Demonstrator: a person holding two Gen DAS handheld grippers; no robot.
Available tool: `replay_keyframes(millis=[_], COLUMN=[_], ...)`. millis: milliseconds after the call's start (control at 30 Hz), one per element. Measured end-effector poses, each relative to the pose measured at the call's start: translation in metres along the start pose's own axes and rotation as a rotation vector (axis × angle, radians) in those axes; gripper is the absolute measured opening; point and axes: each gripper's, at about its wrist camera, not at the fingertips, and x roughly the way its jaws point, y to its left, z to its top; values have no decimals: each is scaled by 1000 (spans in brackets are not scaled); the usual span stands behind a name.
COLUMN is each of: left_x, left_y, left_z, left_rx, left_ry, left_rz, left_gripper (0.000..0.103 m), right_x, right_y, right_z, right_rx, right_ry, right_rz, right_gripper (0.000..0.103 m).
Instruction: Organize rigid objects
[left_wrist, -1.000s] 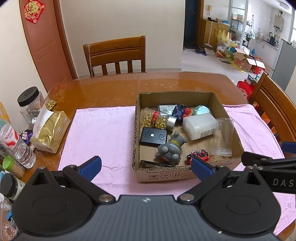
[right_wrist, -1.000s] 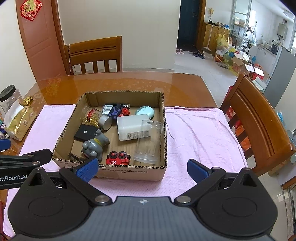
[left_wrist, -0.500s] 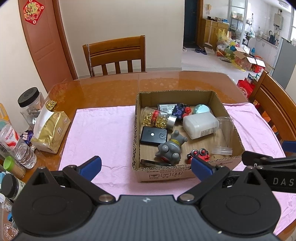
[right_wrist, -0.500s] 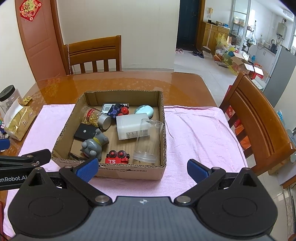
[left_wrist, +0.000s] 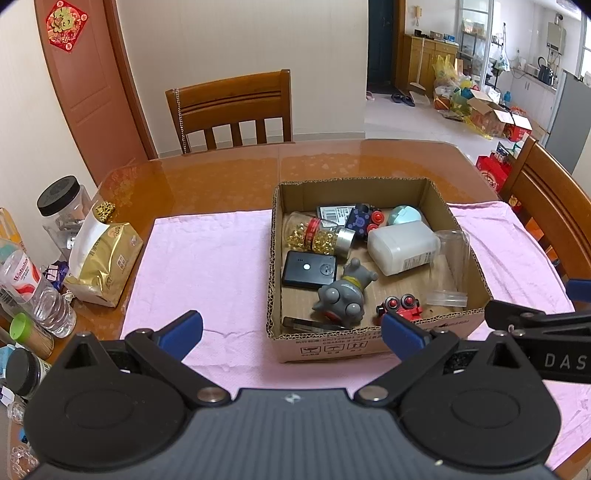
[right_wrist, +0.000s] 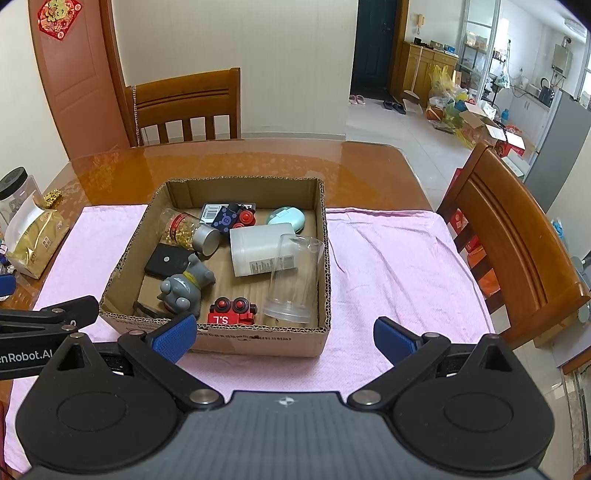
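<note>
An open cardboard box (left_wrist: 369, 347) (right_wrist: 258, 339) sits on a pink cloth (left_wrist: 207, 266). Inside lie a grey toy elephant (left_wrist: 341, 295) (right_wrist: 184, 286), a white plastic bottle (left_wrist: 402, 247) (right_wrist: 258, 251), a clear cup upside down (left_wrist: 448, 269) (right_wrist: 293, 280), a jar of gold capsules (left_wrist: 317, 236), a black device (left_wrist: 308, 269), a red toy train (left_wrist: 400, 306) (right_wrist: 232, 312), a blue-and-red toy (left_wrist: 364, 219) and a mint case (left_wrist: 404, 216). My left gripper (left_wrist: 291, 332) is open and empty, near the box's front left. My right gripper (right_wrist: 284, 338) is open and empty at the box's front right.
A gold bag (left_wrist: 99, 258), a black-lidded jar (left_wrist: 62, 203) and several bottles (left_wrist: 29, 288) stand along the table's left edge. Wooden chairs stand behind the table (left_wrist: 229, 107) and to the right (right_wrist: 517, 243). Pink cloth lies on both sides of the box.
Both grippers have drifted very slightly; the box and its contents have not moved. Both stay open.
</note>
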Motion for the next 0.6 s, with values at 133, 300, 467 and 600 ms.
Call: replay_keyframes(millis=[133,300,467,600], left_x=[0,1,1,1], left_y=[0,0,0,0], left_z=[0,0,0,0], left_rx=[1,3,3,2], left_ry=[-1,1,1,3], left_rz=[1,2,2,2], left_gripper=[102,102,102,102], right_x=[0,0,0,0], right_y=[0,0,0,0], right_z=[0,-1,-1,-2], right_rx=[0,-3,-2,-2], right_ry=[-1,0,1,3], right_rz=[-1,-3,-3,-2], right_gripper=[103,103,103,103])
